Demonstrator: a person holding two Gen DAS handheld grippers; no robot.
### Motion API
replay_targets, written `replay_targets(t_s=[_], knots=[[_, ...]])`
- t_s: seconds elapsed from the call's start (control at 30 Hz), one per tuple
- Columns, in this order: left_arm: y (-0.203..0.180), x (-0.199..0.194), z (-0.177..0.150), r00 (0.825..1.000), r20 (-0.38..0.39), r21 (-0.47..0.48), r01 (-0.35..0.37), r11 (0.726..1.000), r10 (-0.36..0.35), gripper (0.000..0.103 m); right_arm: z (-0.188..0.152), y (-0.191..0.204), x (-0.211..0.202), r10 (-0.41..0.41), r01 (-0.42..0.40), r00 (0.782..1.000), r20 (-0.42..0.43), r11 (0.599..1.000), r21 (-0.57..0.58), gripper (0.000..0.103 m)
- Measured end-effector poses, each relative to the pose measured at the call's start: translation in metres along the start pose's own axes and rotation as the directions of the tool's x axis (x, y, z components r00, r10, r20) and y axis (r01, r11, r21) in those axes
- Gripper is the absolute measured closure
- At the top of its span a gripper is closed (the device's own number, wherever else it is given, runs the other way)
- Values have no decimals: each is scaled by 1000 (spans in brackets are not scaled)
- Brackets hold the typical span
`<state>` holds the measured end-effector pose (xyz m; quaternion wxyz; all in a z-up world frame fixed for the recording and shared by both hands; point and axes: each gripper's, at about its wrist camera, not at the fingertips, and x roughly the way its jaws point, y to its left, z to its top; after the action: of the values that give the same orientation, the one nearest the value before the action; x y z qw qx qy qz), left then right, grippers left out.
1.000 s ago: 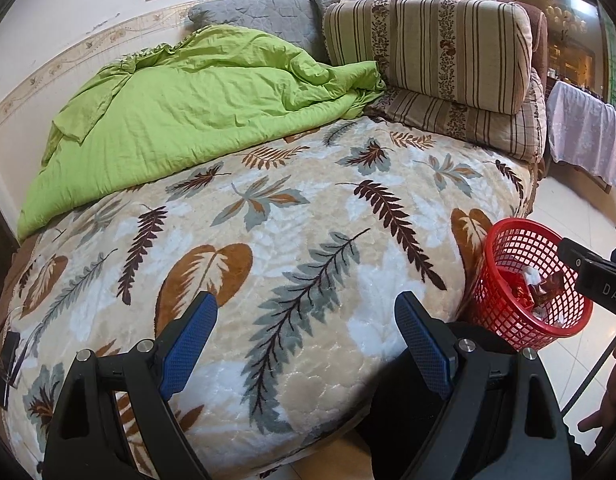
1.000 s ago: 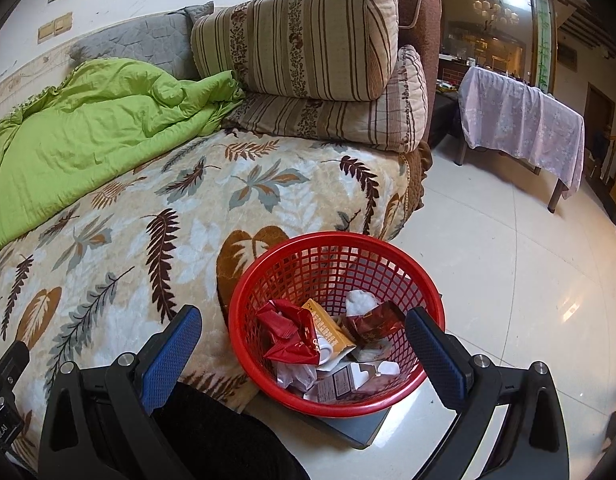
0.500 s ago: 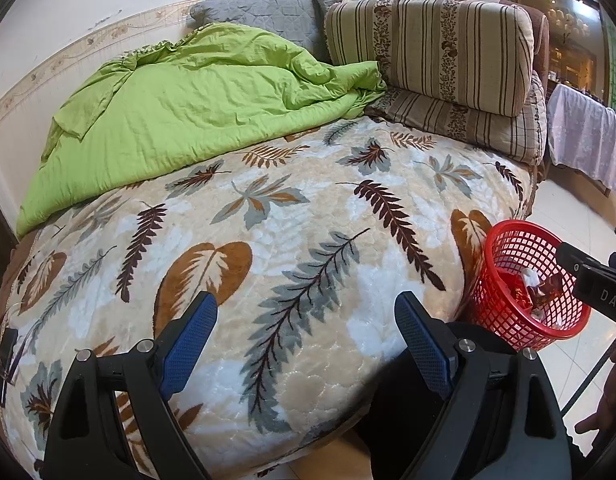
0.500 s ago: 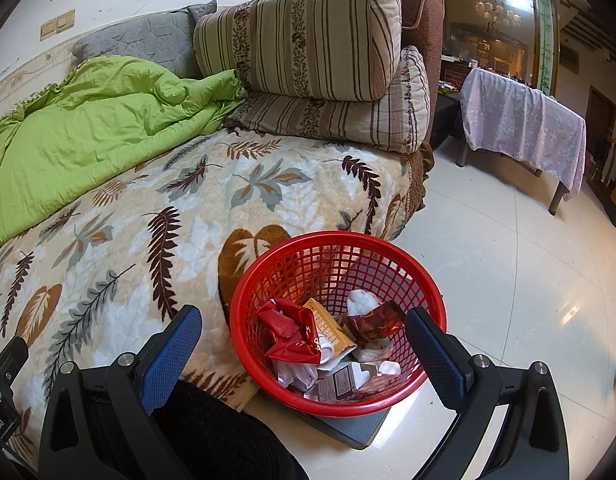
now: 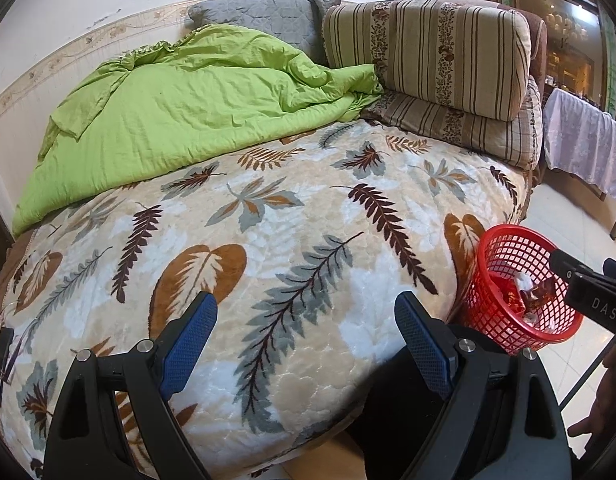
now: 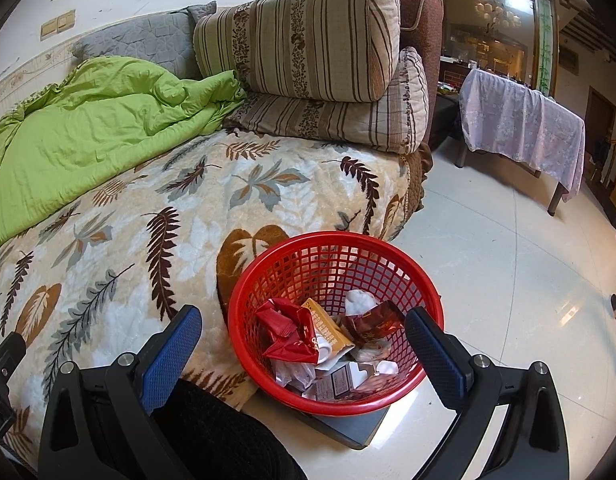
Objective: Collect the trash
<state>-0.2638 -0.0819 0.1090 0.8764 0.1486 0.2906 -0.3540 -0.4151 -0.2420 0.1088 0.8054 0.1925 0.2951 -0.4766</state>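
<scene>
Little has moved over the last second: both views have drifted only slightly, and the basket (image 6: 335, 322) sits a touch lower and further right in the left wrist view than before.

The left gripper (image 5: 306, 334) hangs over the near edge of the bed (image 5: 308, 240), its blue-padded fingers (image 5: 190, 342) spread wide apart with nothing between them. Below them lies the leaf-print blanket (image 5: 268, 216); a green quilt (image 5: 188, 108) is bunched at the far side against the wall, with a grey pillow (image 5: 260, 10) behind it and two striped cushions (image 5: 427, 48) stacked at the right end.

The right gripper (image 6: 304, 344) hovers over the basket, fingers (image 6: 431, 356) likewise wide apart and empty. The red mesh basket stands on the tiled floor (image 6: 507, 272) just beside the bed's edge, on top of a flat grey slab (image 6: 355, 428). The trash is already in it: a crumpled red wrapper (image 6: 286, 334), an orange carton (image 6: 325, 326), a dark red wrapper (image 6: 371, 320), white tissue (image 6: 359, 300) and a small printed box (image 6: 339, 382).

Something black and soft (image 6: 224, 436), perhaps the person's clothing, fills the bottom of the right wrist view between the fingers. Part of a hand (image 5: 599, 416) shows at the right edge of the left view. A cloth-covered table (image 6: 519, 128) stands well apart across the floor.
</scene>
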Motion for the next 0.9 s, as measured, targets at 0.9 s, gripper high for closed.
replay_targets(t_s=[0.9], knots=[[-39, -41, 7, 996, 54, 58, 61, 996, -64, 13, -3, -28, -22, 22, -25, 999, 49, 998, 55, 0]])
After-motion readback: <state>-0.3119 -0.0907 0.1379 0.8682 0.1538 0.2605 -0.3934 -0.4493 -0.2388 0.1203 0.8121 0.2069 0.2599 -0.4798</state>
